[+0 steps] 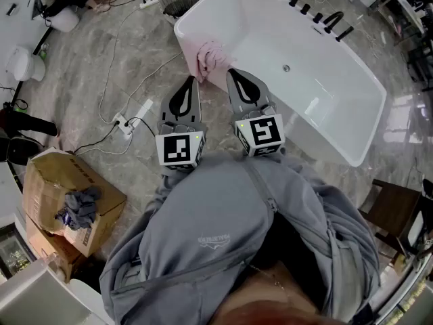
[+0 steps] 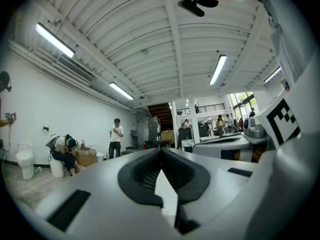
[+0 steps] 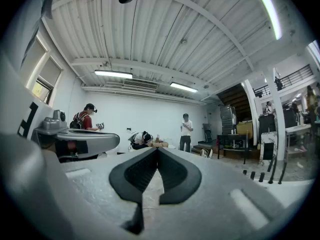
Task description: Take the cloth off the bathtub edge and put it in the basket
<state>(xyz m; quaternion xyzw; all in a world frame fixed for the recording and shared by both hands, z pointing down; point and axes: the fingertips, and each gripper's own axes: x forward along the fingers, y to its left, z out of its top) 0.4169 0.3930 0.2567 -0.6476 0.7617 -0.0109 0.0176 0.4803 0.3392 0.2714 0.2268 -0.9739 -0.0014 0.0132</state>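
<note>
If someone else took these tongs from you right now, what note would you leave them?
Left tongs: shut, empty.
Right tongs: shut, empty.
Both hover near the crumpled pink cloth, not touching it.
It lies over the rim of the white bathtub.
Dark wire basket stands on the floor beyond the tub's corner.
Done: nothing yet.
Left: grip the cloth, lift it, drop it in the basket.
</note>
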